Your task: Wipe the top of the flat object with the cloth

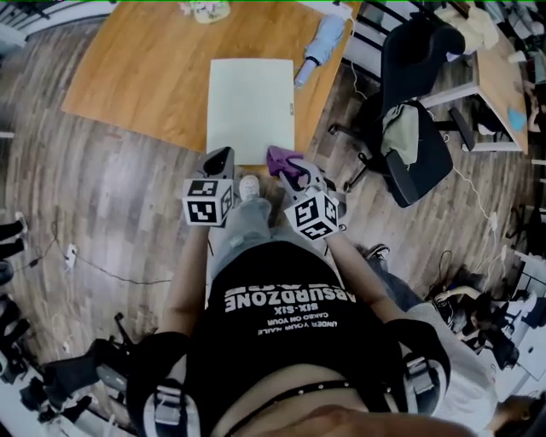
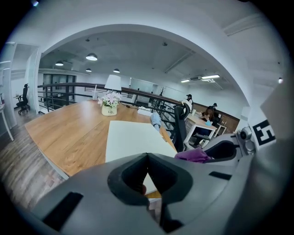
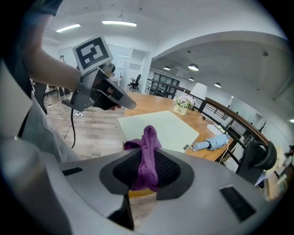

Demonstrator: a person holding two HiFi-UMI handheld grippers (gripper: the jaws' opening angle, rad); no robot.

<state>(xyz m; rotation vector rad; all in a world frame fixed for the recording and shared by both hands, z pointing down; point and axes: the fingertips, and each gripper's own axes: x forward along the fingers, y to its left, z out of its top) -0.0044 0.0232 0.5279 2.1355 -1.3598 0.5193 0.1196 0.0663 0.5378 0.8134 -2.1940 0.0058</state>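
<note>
A pale flat mat (image 1: 252,107) lies on the wooden table (image 1: 145,68), reaching its near edge. My right gripper (image 1: 295,168) hovers just before that near edge, shut on a purple cloth (image 1: 280,159). In the right gripper view the cloth (image 3: 148,151) hangs bunched between the jaws, with the mat (image 3: 161,128) ahead and below. My left gripper (image 1: 223,155) is beside it on the left, over the table edge at the mat's near-left corner, jaws shut and empty. The left gripper view shows the mat (image 2: 131,137) in front and the cloth (image 2: 195,155) to the right.
A folded blue umbrella (image 1: 322,44) lies on the table right of the mat, and a small flower pot (image 1: 207,10) stands at the far edge. A black office chair (image 1: 418,111) and a desk stand to the right. My legs are directly below.
</note>
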